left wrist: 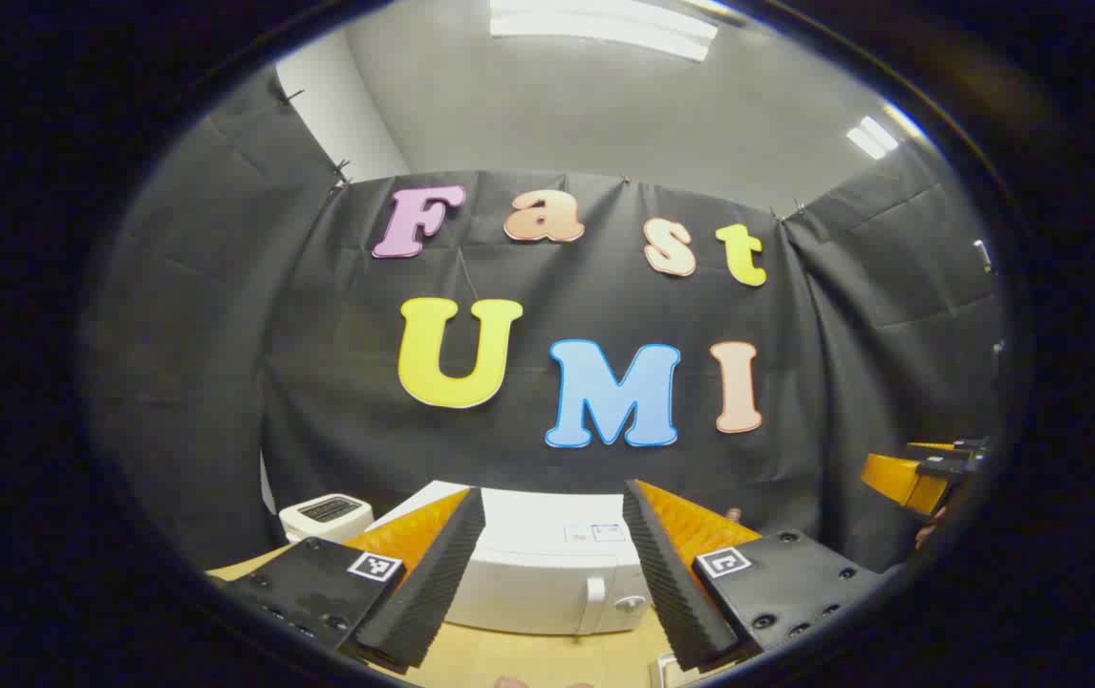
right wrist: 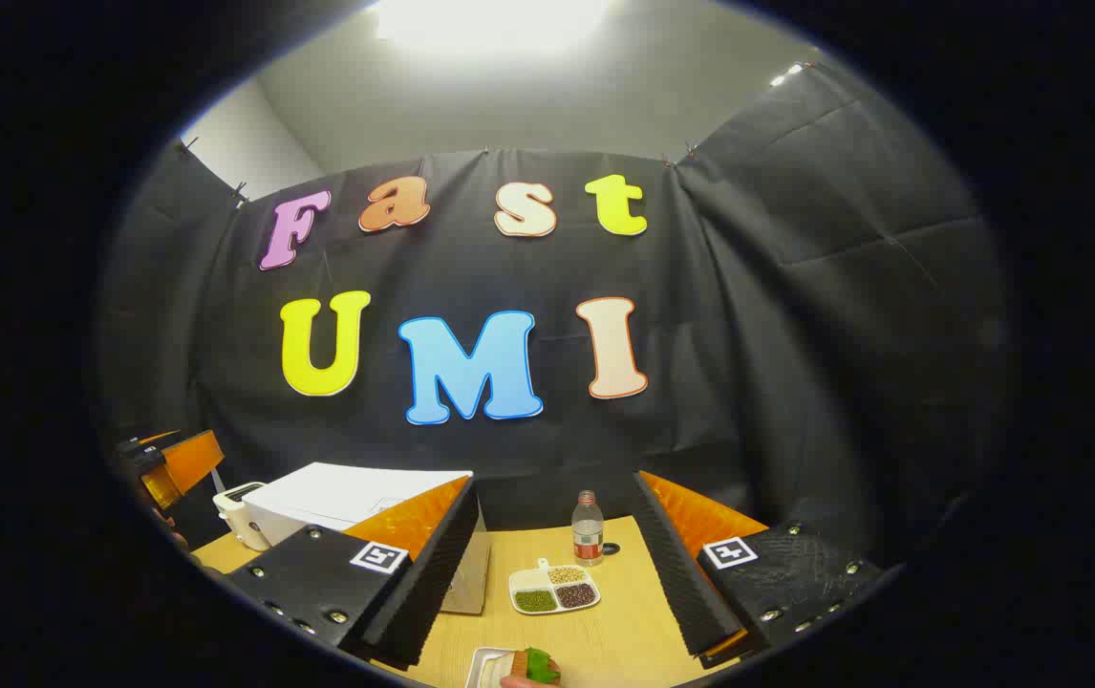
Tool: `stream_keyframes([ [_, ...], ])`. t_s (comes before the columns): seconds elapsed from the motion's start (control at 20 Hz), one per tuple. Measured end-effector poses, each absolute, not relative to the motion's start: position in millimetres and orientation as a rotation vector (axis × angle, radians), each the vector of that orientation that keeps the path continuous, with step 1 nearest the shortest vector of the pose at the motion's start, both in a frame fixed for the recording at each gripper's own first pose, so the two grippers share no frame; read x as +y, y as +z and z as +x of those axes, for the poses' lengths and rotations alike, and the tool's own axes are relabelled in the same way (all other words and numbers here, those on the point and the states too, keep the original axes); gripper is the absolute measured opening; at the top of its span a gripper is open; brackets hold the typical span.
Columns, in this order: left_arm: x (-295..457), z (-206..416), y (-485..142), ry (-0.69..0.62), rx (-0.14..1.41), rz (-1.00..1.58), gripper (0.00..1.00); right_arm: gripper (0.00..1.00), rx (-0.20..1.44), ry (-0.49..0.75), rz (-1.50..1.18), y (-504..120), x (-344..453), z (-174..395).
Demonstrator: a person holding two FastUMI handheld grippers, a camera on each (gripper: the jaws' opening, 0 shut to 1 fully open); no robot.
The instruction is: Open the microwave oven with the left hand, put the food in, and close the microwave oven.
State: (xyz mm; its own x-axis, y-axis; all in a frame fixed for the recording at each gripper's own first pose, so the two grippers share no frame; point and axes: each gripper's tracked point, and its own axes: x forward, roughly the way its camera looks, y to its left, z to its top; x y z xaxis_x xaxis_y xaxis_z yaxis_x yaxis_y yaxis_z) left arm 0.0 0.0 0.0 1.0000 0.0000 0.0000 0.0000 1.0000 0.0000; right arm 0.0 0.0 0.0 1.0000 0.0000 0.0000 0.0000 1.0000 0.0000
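Note:
A white microwave (left wrist: 547, 583) stands on the wooden table with its door shut, a vertical handle (left wrist: 593, 602) and a knob on its right side. My left gripper (left wrist: 553, 497) hangs open in the air in front of it and a little above, holding nothing. The microwave (right wrist: 347, 495) also appears at the left of the right gripper view. My right gripper (right wrist: 555, 485) is open and holds nothing above the table. The food (right wrist: 526, 666), a sandwich-like piece with a green leaf, lies on a small white plate at the bottom edge, below the right gripper.
A small white appliance (left wrist: 323, 516) stands left of the microwave. A clear bottle (right wrist: 588, 527) and a white sectioned dish of beans (right wrist: 554, 588) sit on the table (right wrist: 633, 631) to the microwave's right. The other gripper (left wrist: 920, 473) shows at the far right.

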Motion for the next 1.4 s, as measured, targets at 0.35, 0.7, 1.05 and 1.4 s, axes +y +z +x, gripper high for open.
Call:
stream_keyframes([
  [0.35,4.1,15.5,-5.0,-0.010,-0.005,-0.013,0.97,0.96,-0.003,0.025,-0.023,-1.9,19.8,4.7],
  [0.7,-6.5,35.3,-28.3,0.003,0.019,0.012,0.97,0.96,-0.012,0.053,-0.023,-0.3,20.6,18.5],
  [1.05,-33.9,62.2,-102.5,-0.010,0.102,0.024,0.96,0.96,0.053,0.048,-0.048,-26.2,2.3,25.3],
  [1.4,-53.6,98.9,-207.2,-0.033,0.219,0.053,0.95,0.96,0.130,0.036,-0.065,-50.1,-13.5,30.0],
])
